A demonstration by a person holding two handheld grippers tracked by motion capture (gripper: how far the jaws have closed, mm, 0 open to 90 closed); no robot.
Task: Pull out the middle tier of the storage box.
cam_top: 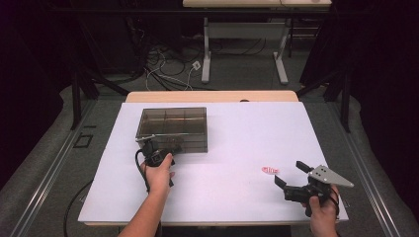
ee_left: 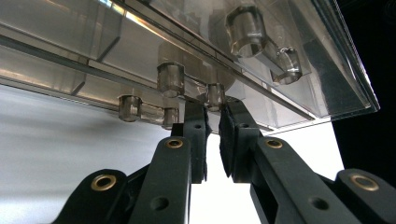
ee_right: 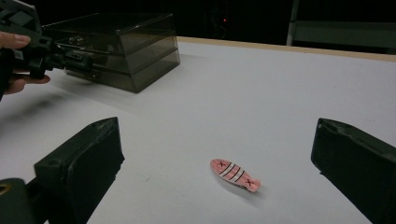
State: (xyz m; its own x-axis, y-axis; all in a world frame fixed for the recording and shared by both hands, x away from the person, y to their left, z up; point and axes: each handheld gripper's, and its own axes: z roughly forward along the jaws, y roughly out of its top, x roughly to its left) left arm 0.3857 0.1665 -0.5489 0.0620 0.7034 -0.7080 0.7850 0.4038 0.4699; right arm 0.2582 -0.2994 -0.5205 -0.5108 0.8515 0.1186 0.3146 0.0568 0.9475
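Note:
A smoky clear drawer box (cam_top: 173, 123) stands on the white table (cam_top: 232, 133), left of middle. My left gripper (cam_top: 148, 144) is at the box's front face. Seen close in the left gripper view, its jaws (ee_left: 214, 114) stand nearly together, with the end peg of a clear drawer handle (ee_left: 215, 94) pinched between the tips. A small pink fish-shaped piece (cam_top: 270, 170) with dark stripes lies flat on the table at the right. My right gripper (cam_top: 289, 172) hovers just right of it, jaws wide open and holding nothing. In the right gripper view the fish (ee_right: 235, 175) lies between and ahead of the open jaws (ee_right: 215, 140).
Other clear handles (ee_left: 144, 112) line the box front (ee_left: 261, 79). The left hand and gripper (ee_right: 56, 56) show against the box (ee_right: 121, 42) in the right gripper view. Beyond the table's wooden far edge (cam_top: 212, 96) are cables and another table's legs (cam_top: 206, 49).

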